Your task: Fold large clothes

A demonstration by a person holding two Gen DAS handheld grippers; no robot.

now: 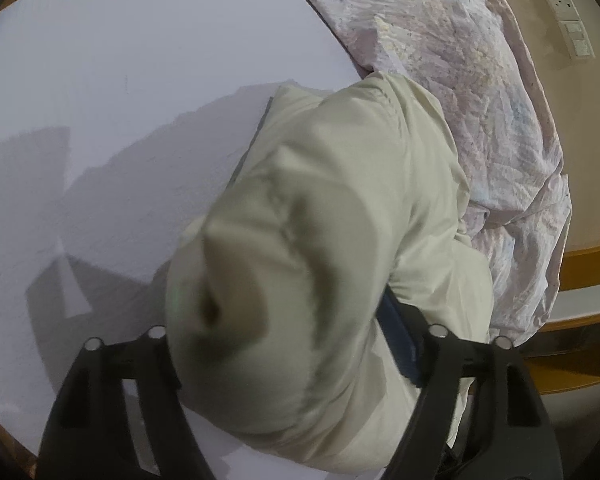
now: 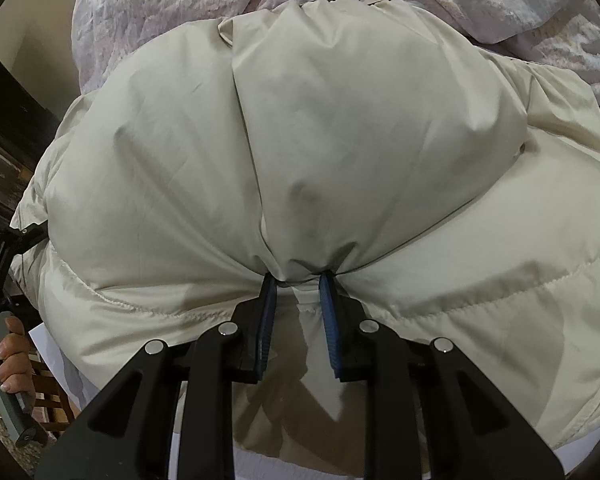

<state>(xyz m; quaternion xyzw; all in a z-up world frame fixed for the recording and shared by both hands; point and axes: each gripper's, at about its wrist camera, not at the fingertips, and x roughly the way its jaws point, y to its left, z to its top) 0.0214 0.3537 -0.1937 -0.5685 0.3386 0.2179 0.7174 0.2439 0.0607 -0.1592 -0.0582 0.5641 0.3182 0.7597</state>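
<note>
A: Pinching a bunched ridge of the cream padded jacket (image 2: 340,140), the right gripper (image 2: 300,280) has its two blue-lined fingers (image 2: 329,308) drawn in on the fabric, a puckered fold caught between the tips; the jacket fills the right wrist view, puffed and rounded.

B: Where does the jacket lie?

A: On a white tabletop (image 1: 120,80); its far side rests against a crumpled pale floral sheet (image 1: 480,80); a beige wall with a switch plate (image 1: 568,20) stands beyond.

B: And the left gripper (image 1: 296,340)?

A: Its fingers are spread wide, with a blurred, puffy mound of jacket bulging between them; only one blue pad (image 1: 398,340) shows, beside the cloth; whether it presses the cloth I cannot tell. In the right wrist view a hand (image 2: 10,354) holds a grey handle at the left edge.

B: What could go wrong from here?

A: My judgement: the right hold looks shallow, on slick shell cloth only; a pull could slide the fold out of the tips; the padding may spring back and undo a crease; the jacket might also drag the sheet along, since the two touch.
</note>
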